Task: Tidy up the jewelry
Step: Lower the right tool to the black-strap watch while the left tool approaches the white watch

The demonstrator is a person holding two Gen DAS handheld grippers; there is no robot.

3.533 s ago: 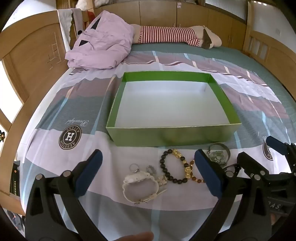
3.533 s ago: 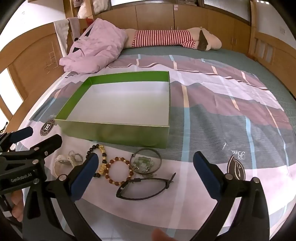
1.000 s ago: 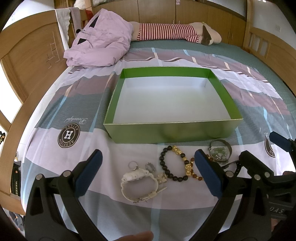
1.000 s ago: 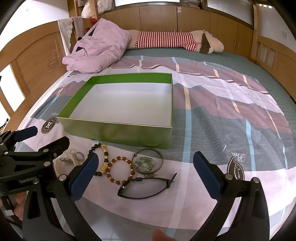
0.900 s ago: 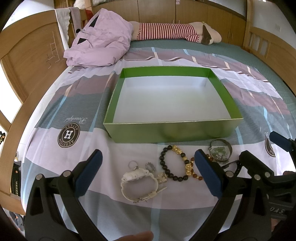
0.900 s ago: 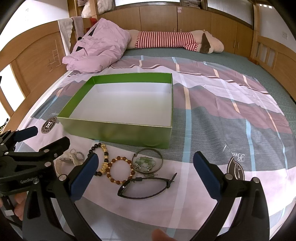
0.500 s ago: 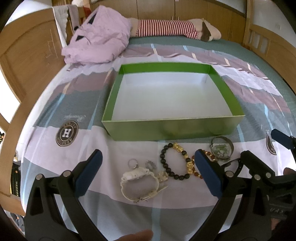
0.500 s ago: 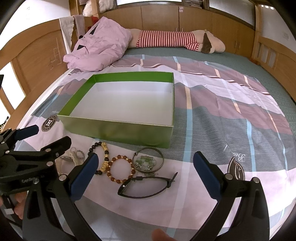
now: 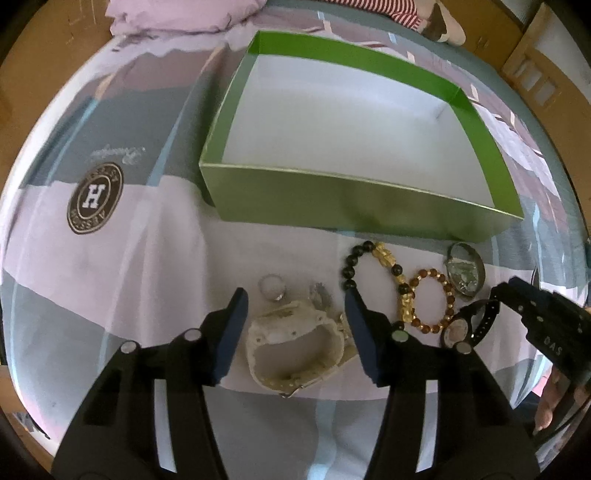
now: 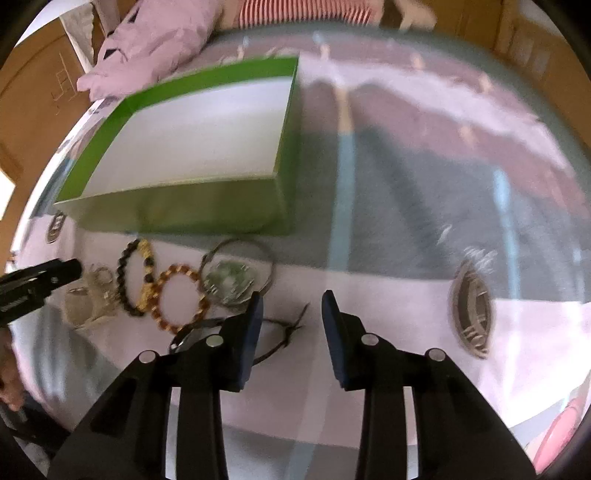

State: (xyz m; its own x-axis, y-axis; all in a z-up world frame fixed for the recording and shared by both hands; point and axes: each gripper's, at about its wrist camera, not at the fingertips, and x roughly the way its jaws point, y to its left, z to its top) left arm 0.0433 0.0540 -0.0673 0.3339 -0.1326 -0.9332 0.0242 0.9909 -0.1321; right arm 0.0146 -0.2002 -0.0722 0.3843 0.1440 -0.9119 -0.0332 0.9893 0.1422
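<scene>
An empty green box (image 9: 354, 206) with a white floor lies on the bed, also in the right wrist view (image 10: 177, 212). Jewelry lies in front of it. My left gripper (image 9: 295, 306) is open, its fingers on either side of a white watch (image 9: 295, 343). Beside it lie a small ring (image 9: 272, 287), a black-and-gold bead bracelet (image 9: 384, 273), an amber bead bracelet (image 9: 430, 299), a metal bangle with a green pendant (image 9: 464, 273) and a black watch (image 9: 469, 323). My right gripper (image 10: 291, 306) is open, just above the black watch's strap (image 10: 284, 332).
The bedsheet (image 9: 110, 277) has wide pink, grey and white stripes with round logos (image 9: 94, 199). A crumpled pink quilt (image 10: 155, 44) and a striped plush toy (image 10: 306, 11) lie at the far end. Wooden bed rails (image 9: 535, 74) border the mattress.
Both grippers have dropped close to the jewelry and their fingers have narrowed. The left now straddles the white watch; the right hangs over the black watch strap.
</scene>
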